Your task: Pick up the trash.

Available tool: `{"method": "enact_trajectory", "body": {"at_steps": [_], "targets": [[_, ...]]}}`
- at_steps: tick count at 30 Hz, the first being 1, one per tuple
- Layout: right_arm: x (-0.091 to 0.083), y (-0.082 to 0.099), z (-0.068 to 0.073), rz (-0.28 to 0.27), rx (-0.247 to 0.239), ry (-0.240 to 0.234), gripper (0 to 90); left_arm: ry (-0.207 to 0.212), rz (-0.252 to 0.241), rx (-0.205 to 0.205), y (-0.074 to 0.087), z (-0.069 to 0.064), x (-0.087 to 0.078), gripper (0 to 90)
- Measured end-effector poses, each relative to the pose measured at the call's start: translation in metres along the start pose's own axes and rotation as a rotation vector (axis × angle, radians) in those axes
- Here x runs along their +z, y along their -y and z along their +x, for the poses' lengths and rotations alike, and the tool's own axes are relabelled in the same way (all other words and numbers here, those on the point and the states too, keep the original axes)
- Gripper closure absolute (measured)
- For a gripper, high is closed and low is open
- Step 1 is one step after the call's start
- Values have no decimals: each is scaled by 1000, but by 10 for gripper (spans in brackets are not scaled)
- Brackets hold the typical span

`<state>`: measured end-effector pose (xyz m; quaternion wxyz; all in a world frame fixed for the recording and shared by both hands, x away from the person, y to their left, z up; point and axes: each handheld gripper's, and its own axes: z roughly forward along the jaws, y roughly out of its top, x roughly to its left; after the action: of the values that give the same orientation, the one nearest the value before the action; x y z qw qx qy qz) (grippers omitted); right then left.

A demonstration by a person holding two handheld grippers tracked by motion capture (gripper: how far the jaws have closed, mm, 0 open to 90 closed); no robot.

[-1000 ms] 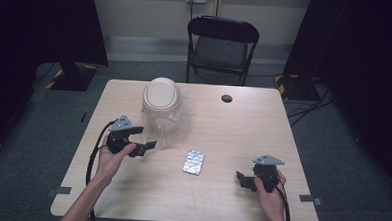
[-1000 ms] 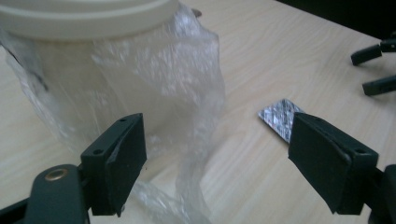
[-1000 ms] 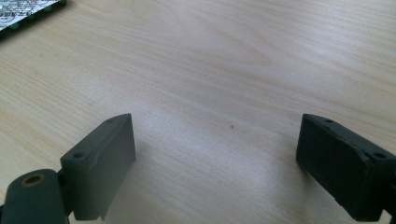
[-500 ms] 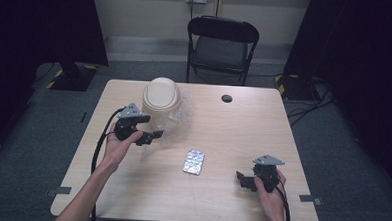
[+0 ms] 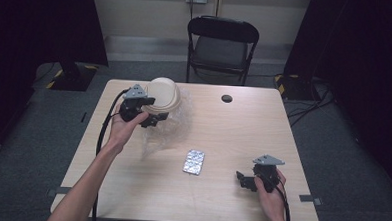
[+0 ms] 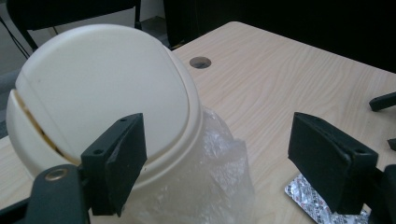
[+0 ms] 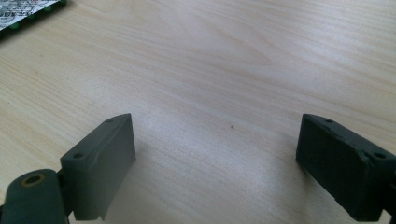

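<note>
Cream lid (image 5: 164, 95) sits on a clear plastic bag (image 5: 165, 129) at the far left of the table (image 5: 243, 127). Left gripper (image 5: 156, 118) is held over the bag, just beside the lid; its jaws stand apart with nothing between them, the lid's near edge close behind one pad (image 6: 123, 161). Right gripper (image 5: 244, 180) rests near the right front edge, jaws wide apart over bare wood. Foil pill strip (image 5: 194, 162) lies flat between the two grippers. Small dark hole (image 5: 227, 98) marks the far side.
</note>
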<state>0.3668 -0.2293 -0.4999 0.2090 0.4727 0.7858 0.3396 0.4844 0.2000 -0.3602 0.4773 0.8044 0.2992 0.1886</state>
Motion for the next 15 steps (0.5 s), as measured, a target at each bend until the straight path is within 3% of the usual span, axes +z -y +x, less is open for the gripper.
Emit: {"method": "enact_trajectory", "body": {"at_steps": [5, 8, 15], "targets": [[0, 0, 0, 0, 0, 0, 107, -3, -10, -13, -2, 5, 8, 187], [0, 0, 0, 1, 0, 1, 107, -3, 26, -4, 1, 8, 19, 184], [0, 0, 0, 0, 0, 0, 107, 2, 46, -1, 1, 10, 33, 183]]}}
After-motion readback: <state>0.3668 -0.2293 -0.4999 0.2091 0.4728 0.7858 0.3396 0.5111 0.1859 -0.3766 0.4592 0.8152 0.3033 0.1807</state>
